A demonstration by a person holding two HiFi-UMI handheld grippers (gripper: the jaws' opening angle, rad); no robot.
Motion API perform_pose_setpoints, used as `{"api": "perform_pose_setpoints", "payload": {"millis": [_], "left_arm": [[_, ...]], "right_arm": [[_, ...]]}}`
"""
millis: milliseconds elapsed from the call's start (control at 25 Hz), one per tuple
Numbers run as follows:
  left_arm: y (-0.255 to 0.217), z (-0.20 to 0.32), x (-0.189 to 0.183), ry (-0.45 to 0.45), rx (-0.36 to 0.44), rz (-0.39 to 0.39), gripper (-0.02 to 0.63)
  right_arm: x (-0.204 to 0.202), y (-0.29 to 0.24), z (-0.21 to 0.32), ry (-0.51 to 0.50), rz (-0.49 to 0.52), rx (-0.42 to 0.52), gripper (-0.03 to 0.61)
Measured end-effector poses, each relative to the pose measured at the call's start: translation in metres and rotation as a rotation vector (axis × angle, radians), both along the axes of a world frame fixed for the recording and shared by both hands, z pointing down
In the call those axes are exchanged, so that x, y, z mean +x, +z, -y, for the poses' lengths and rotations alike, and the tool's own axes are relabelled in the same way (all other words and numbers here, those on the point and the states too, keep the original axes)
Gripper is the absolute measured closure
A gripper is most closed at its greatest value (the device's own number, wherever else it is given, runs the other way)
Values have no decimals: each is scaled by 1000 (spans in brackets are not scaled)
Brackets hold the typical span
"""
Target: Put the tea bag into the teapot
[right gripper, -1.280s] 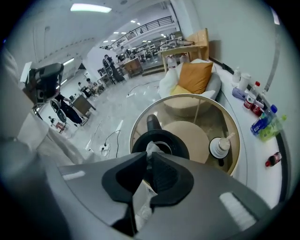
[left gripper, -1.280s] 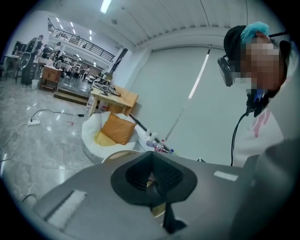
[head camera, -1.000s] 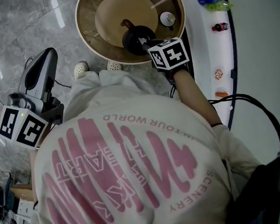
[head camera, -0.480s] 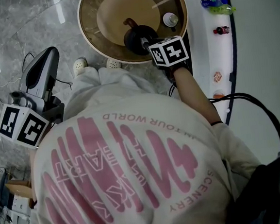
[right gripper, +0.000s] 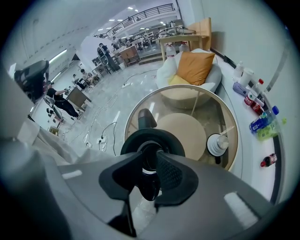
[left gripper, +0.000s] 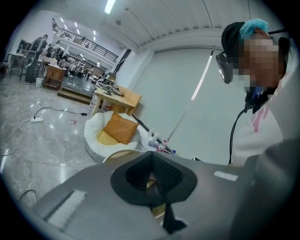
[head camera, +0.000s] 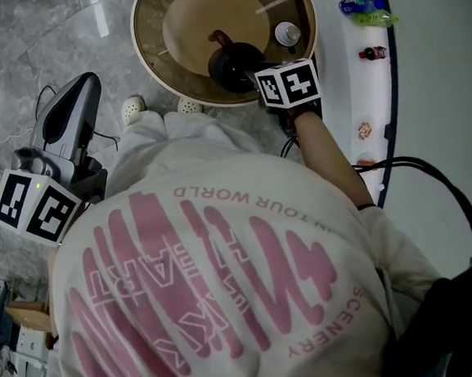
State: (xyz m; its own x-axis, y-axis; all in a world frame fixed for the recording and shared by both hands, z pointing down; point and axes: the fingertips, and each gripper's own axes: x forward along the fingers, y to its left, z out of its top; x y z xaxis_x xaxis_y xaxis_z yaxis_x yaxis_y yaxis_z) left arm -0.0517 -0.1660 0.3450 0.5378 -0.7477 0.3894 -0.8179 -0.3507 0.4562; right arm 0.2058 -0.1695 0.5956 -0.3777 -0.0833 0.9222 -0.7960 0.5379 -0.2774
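Observation:
The black teapot stands on the round glass table, near its front edge. My right gripper reaches over it; in the right gripper view the gripper hangs straight above the teapot, its jaws a little apart with the pot's dark mouth showing through the gap. I see no tea bag in any view. My left gripper is held low at the person's left side, away from the table; in the left gripper view this gripper has its pads together with nothing between them.
A small white container with a stick stands on the table to the right of the teapot. A white curved ledge with several small bottles runs along the right. A white chair with an orange cushion sits beyond the table. Cables lie on the floor.
The right gripper's cube has shifted slightly right and toward the person, away from the teapot's middle. The left gripper has sunk a little lower at the side.

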Motion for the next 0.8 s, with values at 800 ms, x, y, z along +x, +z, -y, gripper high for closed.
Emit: {"api": "perform_pose_setpoints", "payload": {"millis": [800], "left_arm": [[-13,10,29,144,49,2,598]], "right_arm": [[2,-35,-5,108,107,90,572]]}}
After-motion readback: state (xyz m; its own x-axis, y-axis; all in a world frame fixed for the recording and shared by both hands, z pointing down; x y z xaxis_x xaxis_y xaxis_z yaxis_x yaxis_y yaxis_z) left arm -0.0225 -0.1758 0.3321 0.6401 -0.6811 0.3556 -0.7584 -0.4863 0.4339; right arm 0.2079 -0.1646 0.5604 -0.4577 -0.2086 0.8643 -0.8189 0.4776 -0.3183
